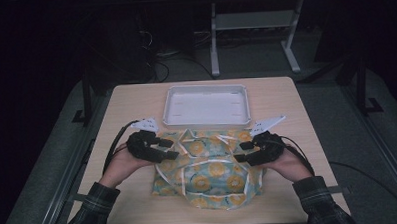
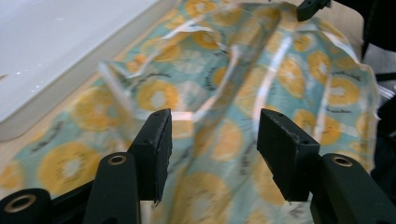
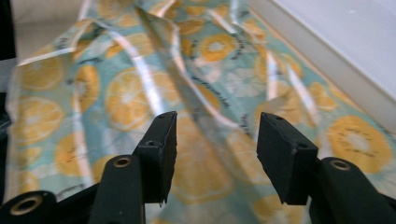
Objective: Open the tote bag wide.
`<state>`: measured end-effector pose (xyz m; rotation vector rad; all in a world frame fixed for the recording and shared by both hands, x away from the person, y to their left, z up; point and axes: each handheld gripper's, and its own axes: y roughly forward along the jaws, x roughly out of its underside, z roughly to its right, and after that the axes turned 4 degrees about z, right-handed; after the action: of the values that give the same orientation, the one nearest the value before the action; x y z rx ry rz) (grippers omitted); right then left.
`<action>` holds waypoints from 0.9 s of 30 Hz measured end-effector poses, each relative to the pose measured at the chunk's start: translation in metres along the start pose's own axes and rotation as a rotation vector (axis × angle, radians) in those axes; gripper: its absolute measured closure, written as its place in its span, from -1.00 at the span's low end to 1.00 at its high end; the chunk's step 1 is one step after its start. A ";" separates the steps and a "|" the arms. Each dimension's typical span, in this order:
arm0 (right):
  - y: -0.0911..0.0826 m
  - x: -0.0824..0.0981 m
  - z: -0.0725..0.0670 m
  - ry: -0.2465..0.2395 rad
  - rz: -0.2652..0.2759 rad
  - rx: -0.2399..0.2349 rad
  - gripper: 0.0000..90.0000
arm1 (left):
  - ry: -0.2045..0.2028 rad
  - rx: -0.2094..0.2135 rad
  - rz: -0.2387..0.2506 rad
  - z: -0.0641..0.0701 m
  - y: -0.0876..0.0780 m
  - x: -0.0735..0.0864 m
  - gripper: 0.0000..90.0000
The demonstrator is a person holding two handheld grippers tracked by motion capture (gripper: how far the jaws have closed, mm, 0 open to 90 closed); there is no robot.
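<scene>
Left gripper (image 1: pixel 172 148) sits at the left edge of the bag (image 1: pixel 208 166), jaws about half open; a raised fold of the bag's film stands in the gap, no pad visibly pressing on it. The bag, teal with orange-slice print, lies crumpled on the table (image 1: pixel 131 109) between the two grippers. The white tray (image 1: pixel 205 89) lies just beyond the bag. Right gripper (image 1: pixel 242 151) sits at the bag's right edge, jaws likewise half open, film rising between them, nothing clamped.
</scene>
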<state>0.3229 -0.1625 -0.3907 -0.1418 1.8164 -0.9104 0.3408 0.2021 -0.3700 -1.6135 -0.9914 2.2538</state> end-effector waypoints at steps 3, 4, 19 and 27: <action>0.002 0.001 -0.005 -0.015 -0.008 -0.012 0.02 | 0.015 0.022 -0.020 0.007 0.011 0.002 -0.04; 0.003 0.002 -0.007 -0.016 -0.019 -0.014 0.01 | 0.017 0.021 -0.024 0.009 0.015 0.003 -0.04; 0.006 0.013 -0.009 -0.016 -0.054 -0.002 -0.02 | 0.059 0.012 -0.114 0.016 0.037 0.012 0.53; 0.002 0.019 -0.008 -0.011 -0.073 0.021 0.27 | 0.056 0.040 -0.109 0.014 0.033 0.012 0.99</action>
<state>0.3079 -0.1666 -0.4049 -0.2006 1.8009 -0.9779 0.3303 0.1776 -0.3969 -1.5573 -0.9891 2.1320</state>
